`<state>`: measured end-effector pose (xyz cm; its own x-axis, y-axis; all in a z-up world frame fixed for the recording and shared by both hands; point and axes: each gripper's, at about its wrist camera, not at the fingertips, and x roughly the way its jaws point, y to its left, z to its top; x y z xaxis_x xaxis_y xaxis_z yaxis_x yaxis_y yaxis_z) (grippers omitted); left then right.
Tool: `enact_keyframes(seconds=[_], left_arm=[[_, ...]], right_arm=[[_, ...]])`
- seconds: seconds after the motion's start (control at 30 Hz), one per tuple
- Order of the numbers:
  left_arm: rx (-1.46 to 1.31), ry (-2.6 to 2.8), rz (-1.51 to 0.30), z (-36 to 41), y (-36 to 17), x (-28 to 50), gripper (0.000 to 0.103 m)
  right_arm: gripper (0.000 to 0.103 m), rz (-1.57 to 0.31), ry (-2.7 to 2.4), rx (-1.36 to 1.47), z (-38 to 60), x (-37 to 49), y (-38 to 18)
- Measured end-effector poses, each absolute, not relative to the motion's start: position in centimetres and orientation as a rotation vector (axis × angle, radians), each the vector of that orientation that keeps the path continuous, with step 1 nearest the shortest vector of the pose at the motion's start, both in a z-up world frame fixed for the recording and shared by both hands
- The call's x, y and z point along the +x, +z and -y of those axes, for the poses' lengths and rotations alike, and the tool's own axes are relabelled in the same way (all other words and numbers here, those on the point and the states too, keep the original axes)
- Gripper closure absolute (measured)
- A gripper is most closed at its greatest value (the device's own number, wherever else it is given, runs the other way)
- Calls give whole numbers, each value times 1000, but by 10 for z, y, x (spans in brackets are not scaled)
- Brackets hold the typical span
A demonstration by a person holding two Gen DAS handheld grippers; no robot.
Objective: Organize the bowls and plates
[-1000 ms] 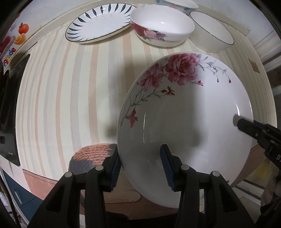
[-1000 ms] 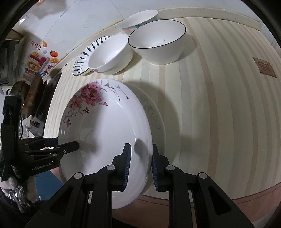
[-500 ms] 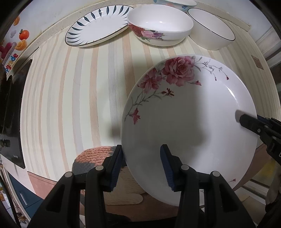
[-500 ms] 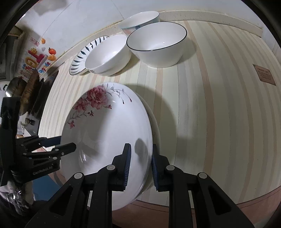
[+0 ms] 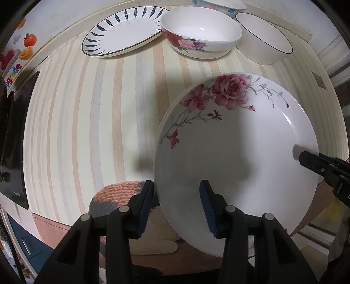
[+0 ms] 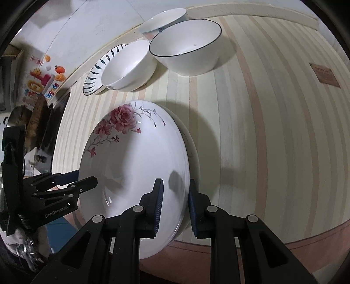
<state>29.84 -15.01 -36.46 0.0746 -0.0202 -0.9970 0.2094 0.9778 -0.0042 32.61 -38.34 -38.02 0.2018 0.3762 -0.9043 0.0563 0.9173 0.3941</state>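
Observation:
A large white plate with pink roses (image 5: 236, 153) is held at the near edge of the striped table, and shows in the right wrist view (image 6: 135, 170) too. It sits on another white plate, whose rim (image 6: 193, 153) peeks out at its right. My left gripper (image 5: 177, 205) straddles the rose plate's left rim. My right gripper (image 6: 174, 203) straddles its right rim. Both pairs of jaws stand around the rim with the plate between them.
At the back stand a leaf-pattern plate (image 5: 122, 30), a rose bowl (image 5: 201, 32), a black-rimmed bowl (image 5: 264, 39) and another bowl (image 6: 163, 19). A knitted stool cushion (image 5: 118, 196) lies below the table's near edge. A dark stove (image 5: 13, 131) is at the left.
The rose plate has come down and levelled out onto the plate beneath it. Both grippers moved down with it and stay on its rim.

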Motion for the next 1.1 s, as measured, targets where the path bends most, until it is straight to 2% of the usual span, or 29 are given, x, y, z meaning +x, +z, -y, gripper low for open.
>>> enact_keyframes(seconds=[0.5,0.7,0.9,1.0,1.1], left_arm=[[137,-204,-1503,137,-352,304,62],[78,-219,-1477,114,-318,313,62],[-42,-180,-1373,58,-259,372,62],[-75,-129,-1345,37,-256,415,62],[-136,-80,-1369,10,-275,462,62]], right_arm=[[79,-1426,226,424,383,322,-380],[78,-1450,218,454,393,322,-377],[78,-1401,227,509,397,343,-332],[77,-1324,305,526,370,392,-295],[72,-1281,353,518,333,457,-281]])
